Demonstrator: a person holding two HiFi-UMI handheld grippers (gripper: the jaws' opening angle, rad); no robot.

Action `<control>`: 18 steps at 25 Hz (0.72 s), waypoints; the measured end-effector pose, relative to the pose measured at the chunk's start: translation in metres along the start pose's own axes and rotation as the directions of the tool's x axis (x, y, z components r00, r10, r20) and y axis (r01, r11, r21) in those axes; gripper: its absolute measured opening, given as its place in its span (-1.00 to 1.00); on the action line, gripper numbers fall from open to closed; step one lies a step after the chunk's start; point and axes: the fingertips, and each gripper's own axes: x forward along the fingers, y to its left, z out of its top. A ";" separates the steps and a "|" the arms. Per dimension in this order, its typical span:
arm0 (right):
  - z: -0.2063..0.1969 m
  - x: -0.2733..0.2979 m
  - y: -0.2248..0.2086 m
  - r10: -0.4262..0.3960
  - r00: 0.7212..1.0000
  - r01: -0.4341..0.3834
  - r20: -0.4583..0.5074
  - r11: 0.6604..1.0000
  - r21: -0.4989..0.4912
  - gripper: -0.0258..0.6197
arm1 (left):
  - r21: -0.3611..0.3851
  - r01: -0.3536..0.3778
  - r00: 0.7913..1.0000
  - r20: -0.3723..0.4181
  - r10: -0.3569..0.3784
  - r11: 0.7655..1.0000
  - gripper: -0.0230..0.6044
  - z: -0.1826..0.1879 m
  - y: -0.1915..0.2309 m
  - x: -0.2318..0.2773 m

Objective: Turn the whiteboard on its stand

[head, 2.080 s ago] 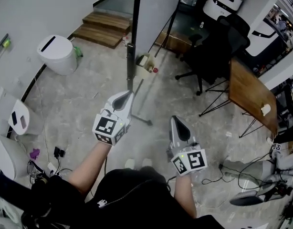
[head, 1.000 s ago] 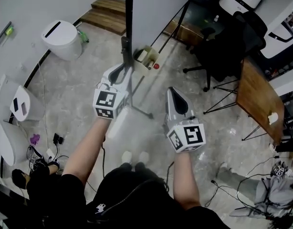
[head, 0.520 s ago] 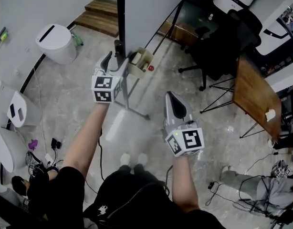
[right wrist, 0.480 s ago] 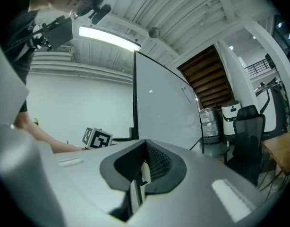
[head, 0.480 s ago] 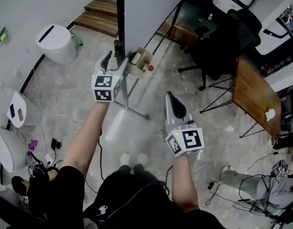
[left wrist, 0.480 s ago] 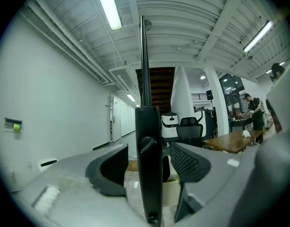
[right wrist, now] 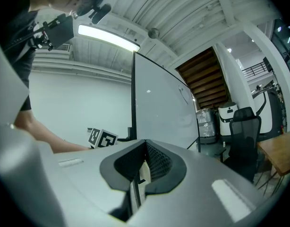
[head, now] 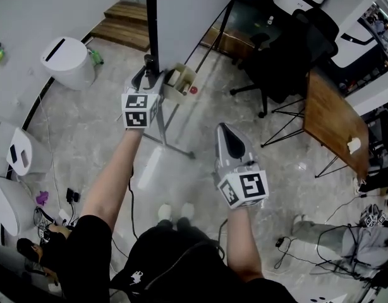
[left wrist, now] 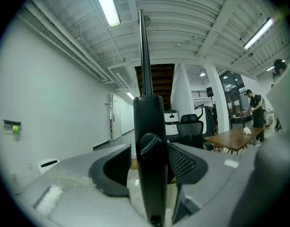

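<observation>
The whiteboard (head: 187, 11) stands edge-on, carried by a black upright post (head: 148, 17) of its stand. My left gripper (head: 148, 74) reaches up to that post at its clamp block. In the left gripper view the block (left wrist: 149, 183) with its round knob (left wrist: 149, 143) stands between the jaws of the left gripper (left wrist: 149, 161). The jaws are closing; a thin gap still shows beside the left pad (left wrist: 117, 167). My right gripper (head: 227, 131) hangs back, lower right, apart from the stand. In its own view, the right gripper (right wrist: 144, 162) is shut on nothing.
A small tray (head: 180, 81) with markers hangs on the stand beside the left gripper. The stand's foot (head: 175, 147) runs across the floor. A white bin (head: 66, 62), wooden steps (head: 127, 27), a black office chair (head: 289, 62) and a wooden table (head: 330, 128) surround it.
My left gripper has moved forward and up along the post to the clamp block, and its jaws have spread around it. The right gripper has barely moved.
</observation>
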 end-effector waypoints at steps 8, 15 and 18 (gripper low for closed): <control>0.002 -0.013 0.002 -0.025 1.000 0.025 0.004 1.000 -0.012 -0.90 | -0.042 0.006 1.000 0.000 -0.006 0.999 -0.28 0.000 -0.003 -0.003; 0.003 -0.027 0.002 -0.046 0.999 0.046 0.009 0.999 -0.009 -0.90 | -0.081 -0.019 1.000 -0.016 0.017 0.997 -0.29 -0.003 -0.002 -0.006; 0.004 -0.032 0.005 -0.044 0.999 0.044 0.010 0.999 -0.007 -0.90 | -0.090 -0.034 0.999 -0.024 0.032 0.995 -0.30 -0.003 -0.003 -0.010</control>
